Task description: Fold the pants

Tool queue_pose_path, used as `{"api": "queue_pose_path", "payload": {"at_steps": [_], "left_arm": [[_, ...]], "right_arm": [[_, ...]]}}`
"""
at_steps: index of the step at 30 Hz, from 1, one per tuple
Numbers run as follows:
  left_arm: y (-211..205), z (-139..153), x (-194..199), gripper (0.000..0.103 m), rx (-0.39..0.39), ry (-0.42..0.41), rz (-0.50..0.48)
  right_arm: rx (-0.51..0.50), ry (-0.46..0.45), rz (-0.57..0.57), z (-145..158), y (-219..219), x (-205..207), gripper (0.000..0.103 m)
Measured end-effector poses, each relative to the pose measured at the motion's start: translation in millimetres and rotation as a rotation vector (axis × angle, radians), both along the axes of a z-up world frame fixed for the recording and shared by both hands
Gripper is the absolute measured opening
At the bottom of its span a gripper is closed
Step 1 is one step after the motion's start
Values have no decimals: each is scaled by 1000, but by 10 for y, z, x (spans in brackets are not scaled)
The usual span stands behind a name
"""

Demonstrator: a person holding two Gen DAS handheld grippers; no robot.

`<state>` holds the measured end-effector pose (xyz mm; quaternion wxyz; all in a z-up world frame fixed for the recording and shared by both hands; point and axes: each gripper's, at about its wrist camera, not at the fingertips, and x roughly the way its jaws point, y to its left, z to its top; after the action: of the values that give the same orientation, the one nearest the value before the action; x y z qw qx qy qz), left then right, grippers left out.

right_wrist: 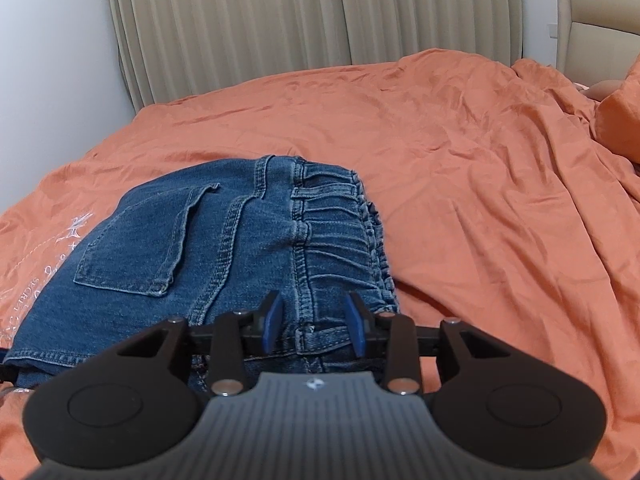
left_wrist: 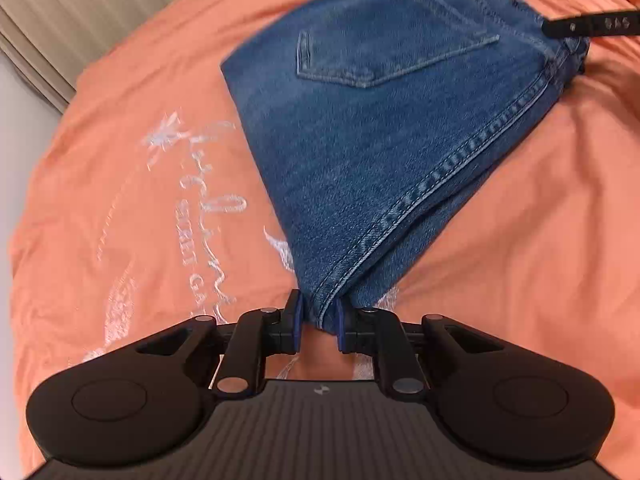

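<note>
Jeans (left_wrist: 380, 128) lay folded on the orange duvet cover (left_wrist: 520, 240), back side up, one back pocket (left_wrist: 384, 52) showing. In the left wrist view the denim narrowed toward the camera, its double-stitched seam (left_wrist: 460, 164) running down to a corner that hung into the left gripper (left_wrist: 319, 320). Blue pads (left_wrist: 297, 320) sat tight on both sides of that seamed corner: jaws closed on the denim, corner pinched and slightly lifted off the cover.

Right wrist view: elastic gathered waistband (right_wrist: 340, 232) with belt loops faced the right gripper (right_wrist: 316, 320). Its blue pads (right_wrist: 274, 320) stood apart with a waistband seam strip between them; gaps visible on both sides, so jaws open, not pressing on fabric. Pocket (right_wrist: 148, 236) sat left of the waistband in this view.

A black finger of the right gripper (left_wrist: 592, 26) showed at the waistband end in the left view.

Duvet cover carried white embroidered lettering and a leaf motif (left_wrist: 192, 208), partly under the jeans' left edge. Cover wrinkled, bunched up at far right (right_wrist: 560, 160). Beige pleated curtain (right_wrist: 280, 20) behind the bed, white wall (right_wrist: 52, 60) to the left, padded beige headboard (right_wrist: 600, 12) at upper right.
</note>
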<state>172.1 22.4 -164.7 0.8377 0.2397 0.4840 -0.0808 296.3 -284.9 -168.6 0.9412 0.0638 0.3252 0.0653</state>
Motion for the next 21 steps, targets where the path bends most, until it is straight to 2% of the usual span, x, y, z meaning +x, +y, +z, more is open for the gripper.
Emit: {"api": "queue_pose_path", "payload": {"at_steps": [4,5,8,9,10,11,14,16,18,21], "left_arm": [[-5,67,-23,18,-8,23,-16],[20,99,-25,21,-19,41,-8],[174,252,-53,27,-103,67,11],[239,322,-64,27,-147,57,17],[299,379,-71,31,-190,48,31],[363,441,-52,38,-250,40,47],[484,533,116,57,-438,13,108],[563,490,300,58,-541,3,168],[634,401,510,61,-640,12,240],[736,197,809,64,-756,60,336]], "right_arm": [[-3,10,4,-29,-14,22,31],[-2,10,2,-27,-20,24,31],[23,-1,-15,21,-57,-13,36],[43,-9,-27,48,-83,-41,45],[66,-18,-46,71,-117,-71,60],[93,-26,-73,89,-165,-95,64],[217,-17,-155,75,-370,-111,69],[321,33,-218,-18,-541,-62,76],[451,99,-259,-168,-711,-11,76],[651,183,-256,-413,-879,54,76]]}}
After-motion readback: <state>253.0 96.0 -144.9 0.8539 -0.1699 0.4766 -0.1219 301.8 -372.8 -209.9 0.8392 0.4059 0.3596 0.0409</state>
